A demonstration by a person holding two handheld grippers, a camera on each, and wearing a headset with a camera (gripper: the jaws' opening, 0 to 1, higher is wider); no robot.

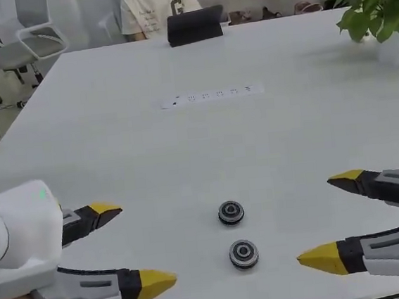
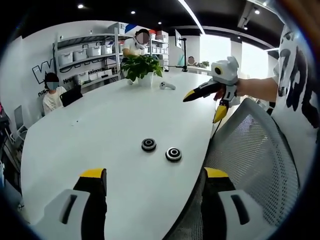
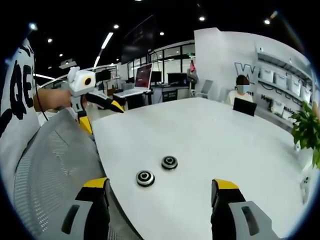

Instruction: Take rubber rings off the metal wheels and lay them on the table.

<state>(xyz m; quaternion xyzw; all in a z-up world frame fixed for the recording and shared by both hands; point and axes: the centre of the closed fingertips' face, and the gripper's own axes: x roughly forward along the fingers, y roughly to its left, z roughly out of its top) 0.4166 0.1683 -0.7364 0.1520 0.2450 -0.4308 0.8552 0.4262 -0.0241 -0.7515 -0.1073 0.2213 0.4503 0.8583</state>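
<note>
Two metal wheels lie flat, axle up, close to the near edge of the table (image 1: 113, 129), the far wheel (image 1: 231, 213) just behind the near wheel (image 1: 243, 254), dark rubber rings round both. They sit between the left gripper (image 1: 146, 245) and the right gripper (image 1: 313, 217), which point inward, jaws spread wide and empty. The right one looks slightly closer to the near wheel.

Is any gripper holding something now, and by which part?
Nothing is held. The left gripper and the right gripper are open; both metal wheels lie untouched.
</note>
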